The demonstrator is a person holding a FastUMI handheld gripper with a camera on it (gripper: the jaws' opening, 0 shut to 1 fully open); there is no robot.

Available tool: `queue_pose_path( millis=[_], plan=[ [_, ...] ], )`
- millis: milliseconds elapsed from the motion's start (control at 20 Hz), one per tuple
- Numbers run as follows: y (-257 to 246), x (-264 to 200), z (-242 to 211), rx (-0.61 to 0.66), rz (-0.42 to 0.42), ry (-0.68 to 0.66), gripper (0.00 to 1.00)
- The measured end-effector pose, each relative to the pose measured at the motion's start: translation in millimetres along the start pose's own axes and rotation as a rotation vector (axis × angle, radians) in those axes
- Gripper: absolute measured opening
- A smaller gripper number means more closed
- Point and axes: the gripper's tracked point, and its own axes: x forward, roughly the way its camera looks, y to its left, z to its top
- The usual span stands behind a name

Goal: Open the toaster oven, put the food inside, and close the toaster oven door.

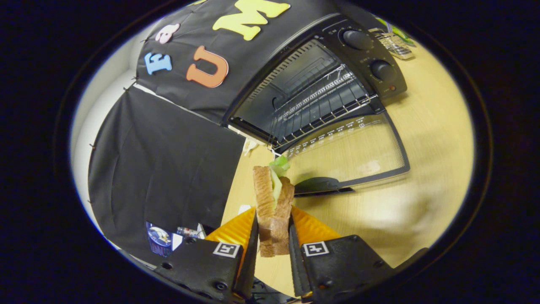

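Observation:
A sandwich [273, 198] of two toasted bread slices with green lettuce sticking out stands upright between my fingers, and my gripper [273, 236] is shut on its lower part. Beyond it stands the black toaster oven [320, 80]. Its glass door [358, 156] is folded down flat onto the table, handle nearest me. The wire rack [320, 105] inside is bare. Two round knobs [357, 39] sit on the oven's right panel. The sandwich tip hangs just short of the door's front left corner, above the table.
The oven rests on a light wooden table [422, 169]. An orange plate [312, 228] lies under my fingers. Black cloth walls close off the left and back. A keypad-like device [394, 44] lies behind the oven, and small packets [168, 238] sit at the left by the cloth.

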Motion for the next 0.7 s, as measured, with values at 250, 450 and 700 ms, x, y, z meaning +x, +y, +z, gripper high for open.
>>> queue_pose_path(
  millis=[250,450,700],
  plan=[
    [1,-2,7,0.079,0.039,-0.039,0.41],
    [24,-13,38,0.133,0.171,-0.145,0.41],
    [26,7,71,0.158,0.201,-0.199,0.40]
  ],
)
